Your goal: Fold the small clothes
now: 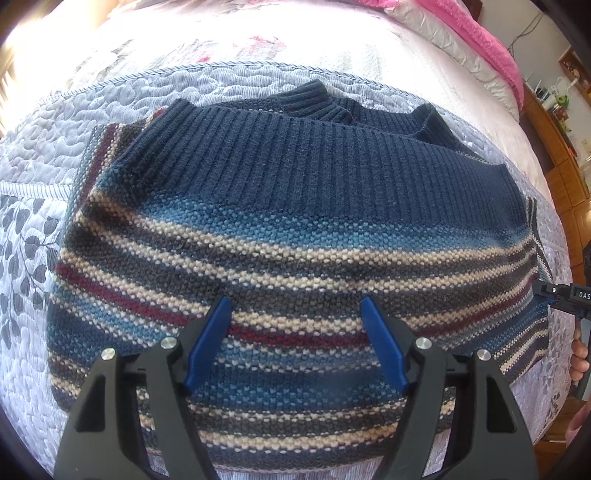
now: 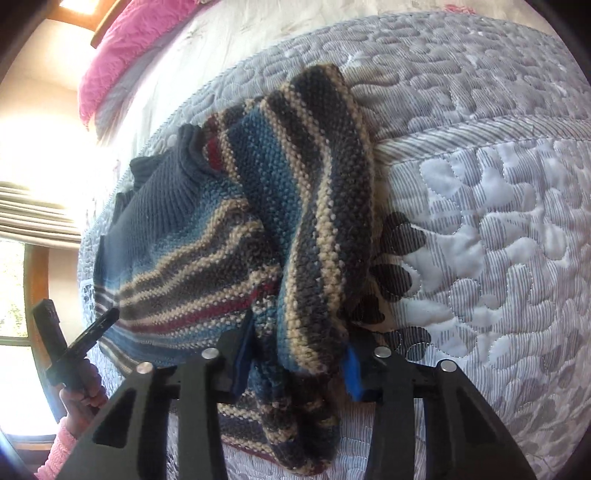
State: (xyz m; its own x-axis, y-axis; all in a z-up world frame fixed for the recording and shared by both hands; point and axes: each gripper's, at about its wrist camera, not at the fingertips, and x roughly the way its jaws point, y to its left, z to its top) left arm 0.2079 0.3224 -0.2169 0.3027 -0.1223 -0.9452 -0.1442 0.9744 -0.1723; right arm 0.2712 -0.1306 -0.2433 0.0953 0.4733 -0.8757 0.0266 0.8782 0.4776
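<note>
Close up in the left wrist view, the left gripper [image 1: 295, 339] hangs over the striped part of the sweater [image 1: 288, 229] with its blue fingers [image 1: 207, 339] spread wide and nothing between them. The sweater lies on the grey quilted bedspread [image 1: 33, 229], its striped body nearest and the dark ribbed band beyond. At the sweater's right edge the right gripper [image 1: 550, 295] meets the knit, with a hand [image 1: 580, 354] on its handle.

In the right wrist view, the right gripper [image 2: 295, 365] has its fingers [image 2: 352, 373] closed on a thick bunch of the sweater [image 2: 317, 236], and a striped fold stands up from there across the bedspread [image 2: 498, 240]. The rest of the sweater lies flat to the left, where the left gripper [image 2: 92, 332] shows, held by a hand [image 2: 79, 398] in a pink sleeve [image 2: 55, 454]. Farther off lies a pink blanket [image 1: 476, 26] at the far end of the bed.
</note>
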